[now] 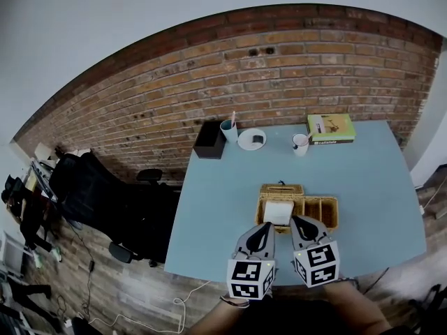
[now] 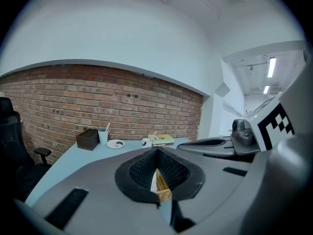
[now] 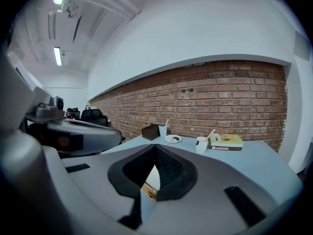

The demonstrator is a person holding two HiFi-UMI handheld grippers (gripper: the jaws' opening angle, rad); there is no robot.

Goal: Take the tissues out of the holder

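Table: light blue top [image 1: 370,187], filling the centre and right of the head view
Far edge: black box [image 1: 209,139], blue cup [image 1: 229,130] with a stick in it, white plate [image 1: 251,139], white mug [image 1: 300,144] and green book [image 1: 330,128], in a row from left to right close to the wall
Holder: wicker basket [image 1: 318,199] at lower centre of the table, split into compartments
Tissues: white stack [image 1: 279,212] in the basket's left compartment, between the two gripper tips
Left gripper: [image 1: 267,227] at bottom centre, tips at the stack's left side; jaws drawn together at the tips, and the sliver of white and wicker in the slit below them seems to lie beyond, not in the grip
Right gripper: [image 1: 296,222] just beside it, tips at the stack's right side; jaws likewise narrow, meeting at the tips
Room: red brick wall [image 1: 244,82] arching across the upper frame, wood floor [image 1: 84,285] at lower left, black office chair [image 1: 91,187] at the left edge
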